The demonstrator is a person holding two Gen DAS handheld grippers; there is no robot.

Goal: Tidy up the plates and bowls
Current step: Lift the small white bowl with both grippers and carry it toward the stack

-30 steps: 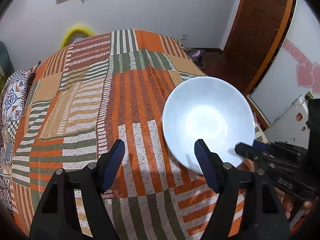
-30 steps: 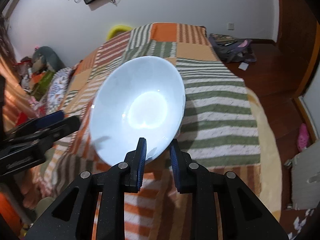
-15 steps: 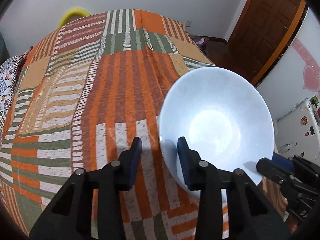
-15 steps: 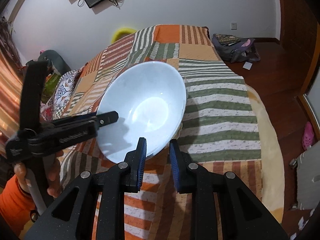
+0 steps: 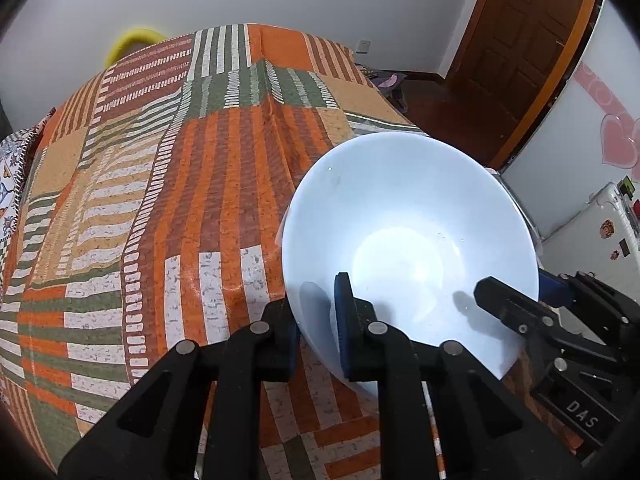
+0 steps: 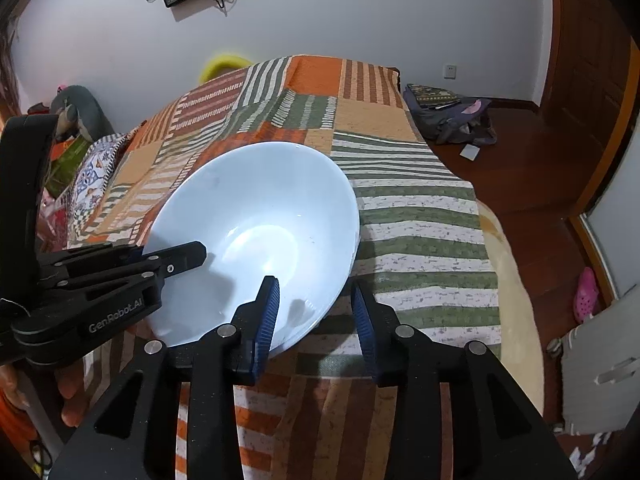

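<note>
The left claw (image 5: 318,312) is clenched on the near rim of the white bowl (image 5: 408,240), held tilted above the striped bed (image 5: 168,200). The right claw (image 6: 316,312) is opening, rim between its pads; a one-sided hold could let the bowl pivot or slip.
</note>
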